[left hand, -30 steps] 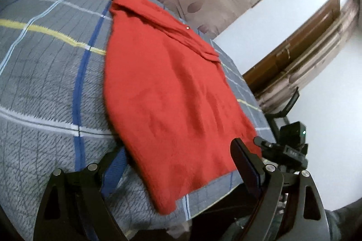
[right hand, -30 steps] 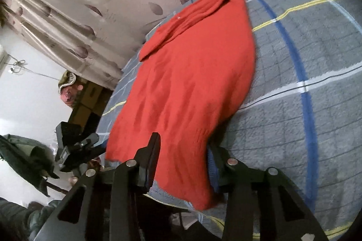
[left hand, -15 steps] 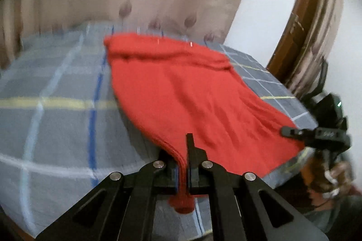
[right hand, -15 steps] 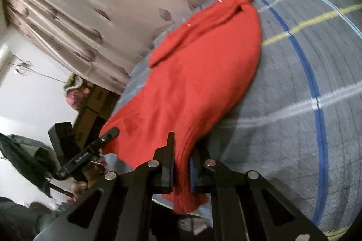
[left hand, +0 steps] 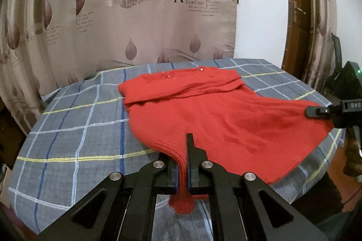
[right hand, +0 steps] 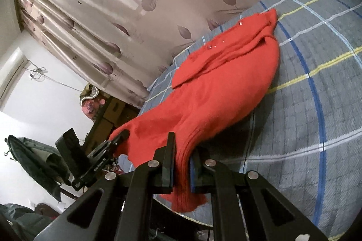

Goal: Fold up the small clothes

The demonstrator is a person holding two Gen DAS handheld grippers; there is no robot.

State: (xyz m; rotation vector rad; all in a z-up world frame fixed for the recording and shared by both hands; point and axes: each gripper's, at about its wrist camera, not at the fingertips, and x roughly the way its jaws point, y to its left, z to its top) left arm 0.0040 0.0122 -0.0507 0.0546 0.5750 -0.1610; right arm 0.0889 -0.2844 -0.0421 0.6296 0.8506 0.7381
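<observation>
Having stood open a second earlier, left hand-held gripper (left hand: 182, 164) and right hand-held gripper (right hand: 182, 157) clamped the red sweater's (left hand: 226, 118) hem, raised off the bed (left hand: 74, 127); only the left view showed the door (left hand: 296, 14).

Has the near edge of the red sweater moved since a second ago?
Yes. The red sweater lay flat on the plaid bedcover; both near corners are now raised off it, pinched in the left gripper and right gripper.

A plain red sweater (left hand: 226, 118) is lying beyond the black fingers (left hand: 192, 157), over a grey bedspread (left hand: 74, 127) checked blue, yellow and white.
</observation>
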